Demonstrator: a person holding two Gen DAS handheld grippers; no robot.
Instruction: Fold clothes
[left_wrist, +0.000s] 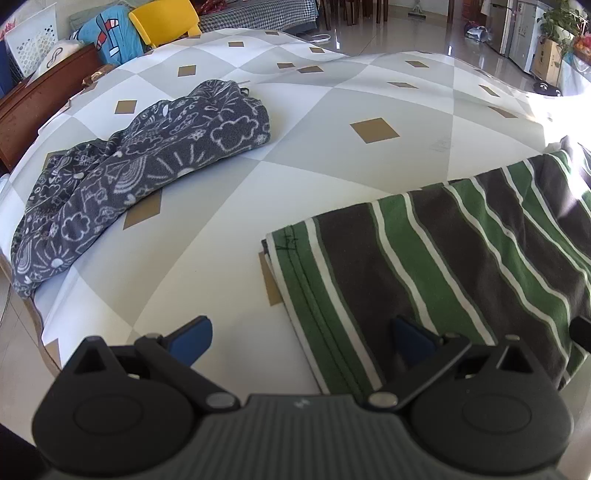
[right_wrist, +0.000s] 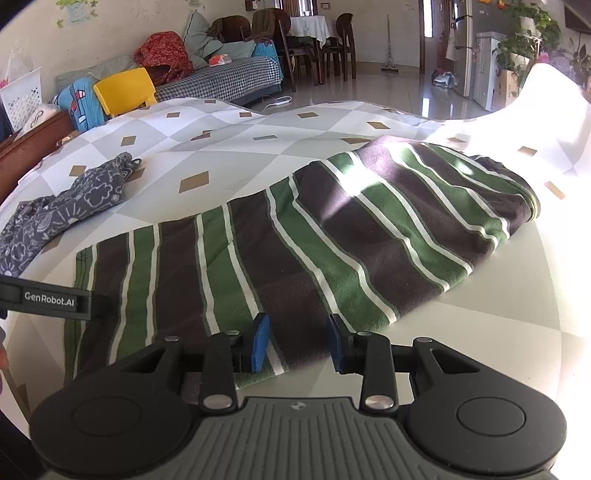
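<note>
A folded green, dark grey and white striped garment (left_wrist: 443, 266) (right_wrist: 295, 240) lies flat on the table. In the left wrist view my left gripper (left_wrist: 303, 341) stands wide open at the garment's left corner, its right pad over the hem and its left pad over bare tablecloth. Its side also shows in the right wrist view as the left gripper's black body (right_wrist: 48, 297). My right gripper (right_wrist: 299, 343) is open with a narrower gap, low over the garment's near edge, and striped cloth shows between its blue pads (right_wrist: 260, 343). A crumpled grey garment with white doodles (left_wrist: 147, 166) (right_wrist: 74, 199) lies to the left.
The table wears a grey and white diamond tablecloth (left_wrist: 369, 110) (right_wrist: 221, 147). A yellow chair (right_wrist: 123, 90) and a wooden bench (left_wrist: 40, 103) stand past the far left edge. Strong sunlight washes out the table's right side (right_wrist: 535, 122). Beyond lie a sofa and a tiled floor.
</note>
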